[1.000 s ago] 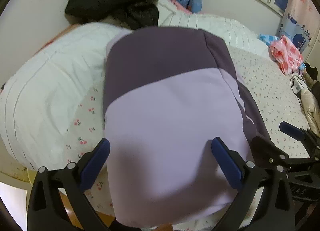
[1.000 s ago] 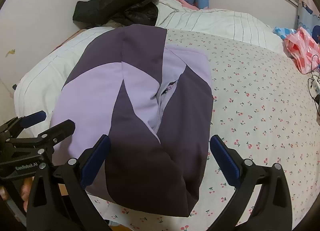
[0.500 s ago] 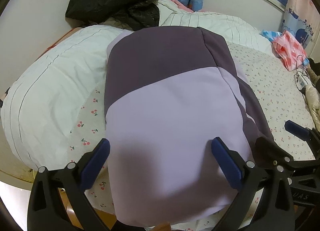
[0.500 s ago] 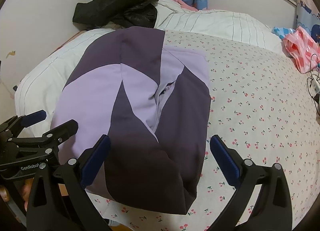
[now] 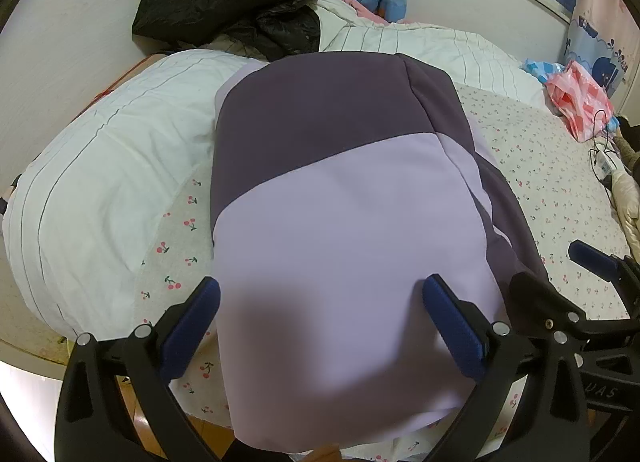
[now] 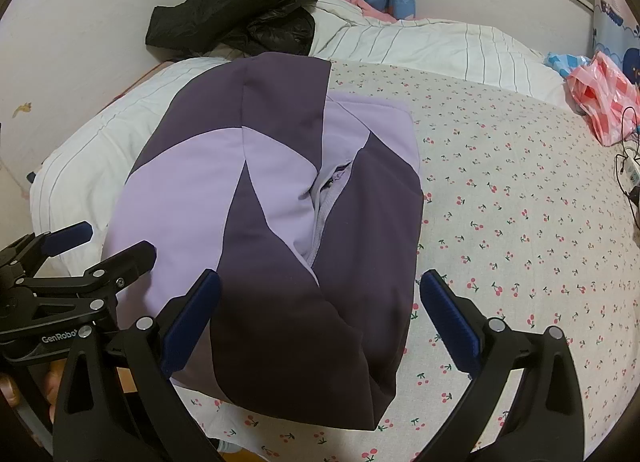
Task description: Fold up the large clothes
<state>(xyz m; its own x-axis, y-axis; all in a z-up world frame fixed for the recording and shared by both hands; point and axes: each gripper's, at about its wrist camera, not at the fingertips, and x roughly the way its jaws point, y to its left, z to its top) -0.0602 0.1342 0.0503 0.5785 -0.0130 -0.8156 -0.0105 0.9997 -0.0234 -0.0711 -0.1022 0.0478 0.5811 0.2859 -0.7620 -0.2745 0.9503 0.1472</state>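
A two-tone purple jacket [image 6: 280, 230], already folded lengthwise, is seen lying directly ahead of both tongs. The left gripper [image 5: 320, 326] and right gripper [image 6: 320, 322] are held wide and empty. Soft, bulky fabric is judged best gripped at the near hem.

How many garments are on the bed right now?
2: the purple jacket folded at the near edge, and a black jacket heaped by the far wall. Others may be hidden.

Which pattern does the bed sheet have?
The bed sheet is pale with small red cherries, clearest in the right wrist view.
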